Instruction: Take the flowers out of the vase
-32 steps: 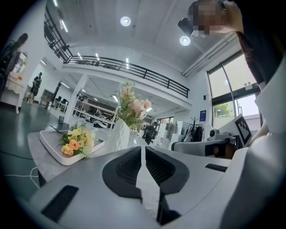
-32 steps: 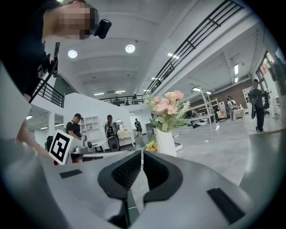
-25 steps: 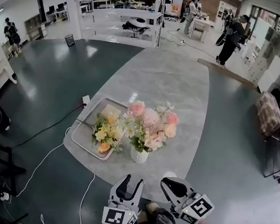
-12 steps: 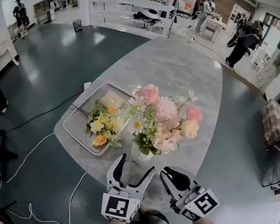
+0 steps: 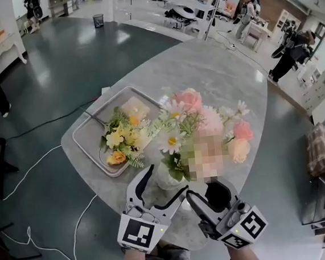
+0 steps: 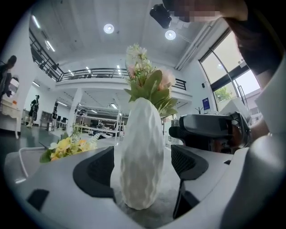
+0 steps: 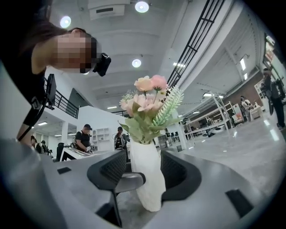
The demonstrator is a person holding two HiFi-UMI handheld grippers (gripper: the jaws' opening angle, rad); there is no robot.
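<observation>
A white ribbed vase [image 5: 166, 179] stands near the front edge of the grey table [image 5: 214, 76], holding pink, peach and white flowers [image 5: 189, 102]. My left gripper [image 5: 166, 182] reaches level from the front-left, its jaws still opening, and the vase [image 6: 139, 156] stands between them with a gap on the right side. My right gripper [image 5: 208, 193] comes in beside it, jaws opening too. In the right gripper view the vase [image 7: 146, 176] stands just beyond the pads [image 7: 175, 169], under the flowers [image 7: 149, 105]. Neither gripper presses on it.
A grey tray [image 5: 85, 141] lies left of the vase with a yellow and orange bunch [image 5: 119, 141] in it. The left gripper's finger [image 7: 127, 181] shows in the right gripper view. Cables [image 5: 37, 167] trail over the floor, and people stand far off.
Both grippers have moved forward from below the table edge up to the vase. The left jaws spread wide first, then the right jaws went from shut to open.
</observation>
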